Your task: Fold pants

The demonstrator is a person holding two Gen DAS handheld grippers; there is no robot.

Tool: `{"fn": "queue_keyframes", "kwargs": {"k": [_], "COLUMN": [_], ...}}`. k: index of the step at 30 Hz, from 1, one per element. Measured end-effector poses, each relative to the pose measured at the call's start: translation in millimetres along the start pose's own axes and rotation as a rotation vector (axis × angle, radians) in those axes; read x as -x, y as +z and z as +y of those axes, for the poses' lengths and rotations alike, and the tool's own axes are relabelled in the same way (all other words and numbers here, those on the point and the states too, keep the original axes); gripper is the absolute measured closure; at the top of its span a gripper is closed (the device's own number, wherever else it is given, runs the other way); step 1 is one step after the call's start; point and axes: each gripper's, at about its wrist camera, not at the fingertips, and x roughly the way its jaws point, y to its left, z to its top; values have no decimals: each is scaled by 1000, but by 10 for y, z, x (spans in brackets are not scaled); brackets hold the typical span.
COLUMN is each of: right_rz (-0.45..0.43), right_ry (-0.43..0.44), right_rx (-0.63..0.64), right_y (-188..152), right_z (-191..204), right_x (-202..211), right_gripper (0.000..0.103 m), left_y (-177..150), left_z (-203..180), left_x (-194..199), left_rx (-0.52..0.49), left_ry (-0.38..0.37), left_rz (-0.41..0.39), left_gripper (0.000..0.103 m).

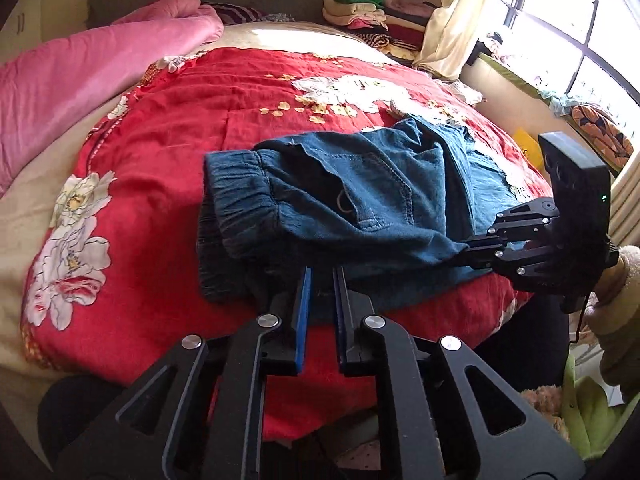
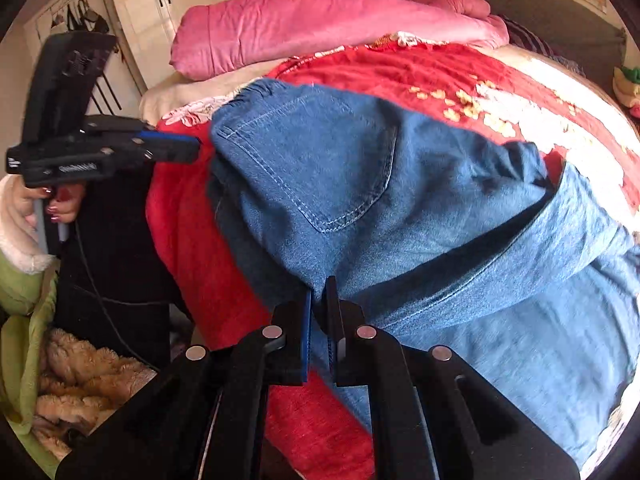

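Pink quilt [image 1: 80,72] fills the upper left of the left wrist view, bunched along the far side of the bed [image 1: 24,216], whose cream sheet shows at the left edge. Right of it, a red floral blanket [image 1: 168,152] covers most of the bed. The pants [image 1: 360,196], blue denim with an elastic waistband, lie in the middle of the frame on that blanket, folded over on themselves. At the bottom centre, the left gripper [image 1: 321,280] has its jaws a narrow gap apart with nothing between them; whether its tips touch the near edge of the pants I cannot tell. A stack of folded clothes [image 1: 368,16] sits at the upper centre past the head of the bed. Further right, a cream curtain [image 1: 452,24] hangs beside a bright window [image 1: 568,40]. At the right edge, the right gripper [image 1: 466,250] is closed on a corner of the pants, pulling the cloth to a point.

In the right wrist view, white wardrobe doors [image 2: 160,0] stand at the upper left, the left gripper [image 2: 196,146] below them just beside the waistband. The pants [image 2: 400,200] fill the centre and right. At the bottom centre, the right gripper [image 2: 320,286] pinches a fold of denim.
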Motion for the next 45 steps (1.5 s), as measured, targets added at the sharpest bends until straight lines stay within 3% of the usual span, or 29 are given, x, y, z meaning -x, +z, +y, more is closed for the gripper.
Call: {"fn": "queue_keyframes", "kwargs": {"k": [6,9,11,15,17,22,24,27,30,33,35,38,41,45], "right_rz": [-39,-45,-48,-38,-63,-218,-176,-44,-68,-138,-212,-275,-260,-198], "right_ry": [4,4,-1,24,42,4,-18,-61,-48,-25,-40,-130,-265,-305], "right_rx": [-38,-43,-55,-104,-144,-200,-223,-290,-319,-339,-358,-382,-364,-389], "right_y": [-87,-130,-141,-205,-228,-99,-34,-81,-123,-121,-91,48,324,673], "right_z": [40,75,74,50,27,-30,-89,-229,-280,-310,-405,-671,-934,-1354], "right_x": [-29,-37,-38,9,132,402,248,-134,-185,43,329,690,793,712], "right_gripper": [94,94,93,76,69,59,58,58,58,58,57,45,40,35], "left_y": [204,445,548,422,270,141,137,113,121,161,212,351,560,769], "left_z": [-87,-263,-349,-228,-110,-135,-131,-143,-128,-141,-215,-363,-574,-1016], "left_x": [303,172,-117,-673,-795,-809,-835,-828,-806,-653,-443,-268,-310,-638], "left_rx": [5,-5,1,34,68,54,50,47,67,105,100,71,46,-32], "left_ry": [23,-52,-112,18,4,5,9,9,-2,-35,-46,-97,-173,-250], "left_rz": [-88,-117,-59,85,125,121,122,110,87,46,-13,-72,-90,-31], "left_gripper": [69,69,69,69,71,72,72,72,70,60,51,39,31,31]}}
